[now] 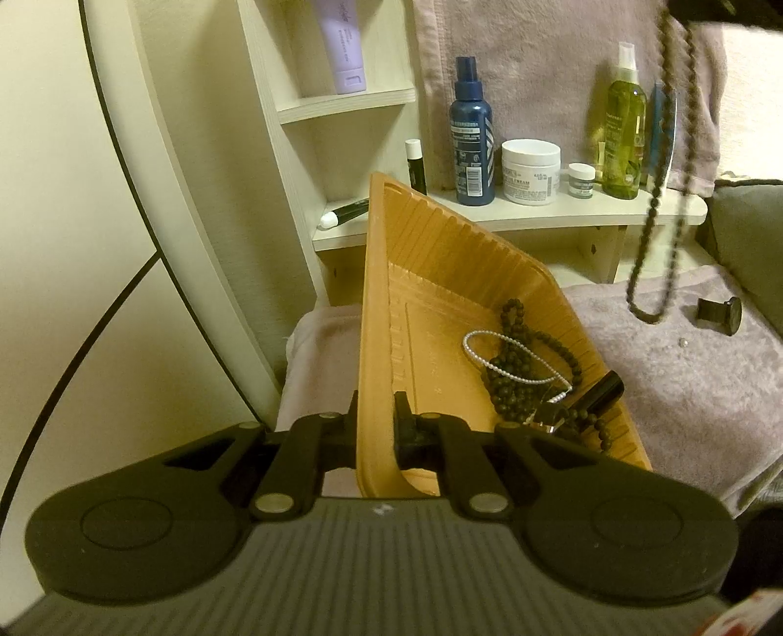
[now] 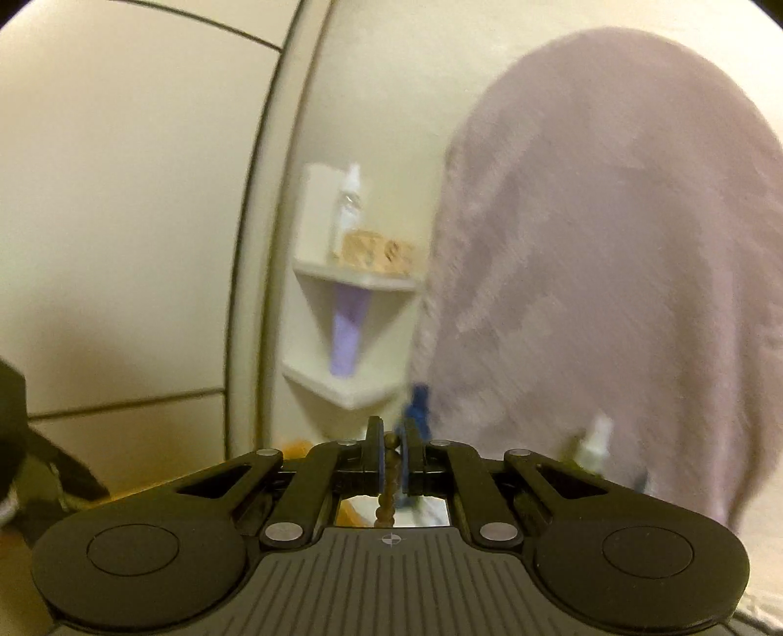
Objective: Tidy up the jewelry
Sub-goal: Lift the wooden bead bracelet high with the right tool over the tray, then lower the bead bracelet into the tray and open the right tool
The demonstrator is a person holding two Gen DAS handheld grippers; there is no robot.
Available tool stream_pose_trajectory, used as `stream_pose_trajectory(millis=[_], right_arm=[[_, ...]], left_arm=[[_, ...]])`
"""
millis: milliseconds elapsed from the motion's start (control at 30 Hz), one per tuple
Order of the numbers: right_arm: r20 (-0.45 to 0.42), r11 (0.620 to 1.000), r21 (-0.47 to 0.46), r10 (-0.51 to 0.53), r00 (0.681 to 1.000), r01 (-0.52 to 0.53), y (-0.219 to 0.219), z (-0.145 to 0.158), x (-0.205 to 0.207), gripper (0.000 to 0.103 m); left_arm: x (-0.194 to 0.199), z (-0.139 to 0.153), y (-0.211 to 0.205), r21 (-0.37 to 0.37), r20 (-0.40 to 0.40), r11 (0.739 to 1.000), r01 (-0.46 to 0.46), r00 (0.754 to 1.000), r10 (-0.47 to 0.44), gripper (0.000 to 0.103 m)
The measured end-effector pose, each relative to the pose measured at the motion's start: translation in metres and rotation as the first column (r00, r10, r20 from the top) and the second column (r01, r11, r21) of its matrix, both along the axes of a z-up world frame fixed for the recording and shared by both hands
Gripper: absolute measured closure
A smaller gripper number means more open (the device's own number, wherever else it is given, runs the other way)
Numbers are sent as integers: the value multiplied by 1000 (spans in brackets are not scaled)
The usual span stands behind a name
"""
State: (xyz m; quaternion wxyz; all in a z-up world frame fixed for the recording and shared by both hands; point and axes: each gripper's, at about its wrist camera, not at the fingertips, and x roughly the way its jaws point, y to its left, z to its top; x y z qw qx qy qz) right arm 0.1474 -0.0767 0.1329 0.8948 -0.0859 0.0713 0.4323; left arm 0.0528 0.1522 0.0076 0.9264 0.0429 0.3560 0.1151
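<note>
My left gripper [image 1: 377,416] is shut on the near rim of an orange plastic tray [image 1: 430,293] and holds it tilted. In the tray lie a dark bead necklace [image 1: 518,362], a white pearl bracelet [image 1: 499,352] and a small black tube [image 1: 602,394]. My right gripper [image 2: 390,452] is shut on a brown bead necklace [image 2: 389,484], held high. That necklace hangs as a long loop in the left wrist view [image 1: 658,205], to the right of the tray. A small black ring-like piece [image 1: 719,310] lies on the pink towel [image 1: 685,372].
A low white shelf [image 1: 538,215] behind the tray carries a blue spray bottle [image 1: 472,132], a white cream jar [image 1: 531,171], a small jar [image 1: 582,180] and a green bottle [image 1: 622,122]. A purple tube [image 1: 340,44] stands in the corner shelf. A pink towel hangs behind [image 2: 611,244].
</note>
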Motion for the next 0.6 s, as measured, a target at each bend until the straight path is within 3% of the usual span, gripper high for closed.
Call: stream_pose_trajectory(millis=[167, 300, 600], right_arm=[[-30, 998, 35, 44, 999, -43, 29, -1, 8, 97], [-129, 996, 44, 79, 988, -74, 48, -21, 20, 97], [-405, 987, 19, 151, 902, -156, 79, -94, 32, 97]], left_arm=[[0, 0, 1, -2, 0, 1000, 0, 1000, 0, 95], [0, 0, 1, -3, 0, 1000, -1, 1000, 1, 95], [-1, 0, 1, -4, 0, 1000, -1, 1000, 1, 95]])
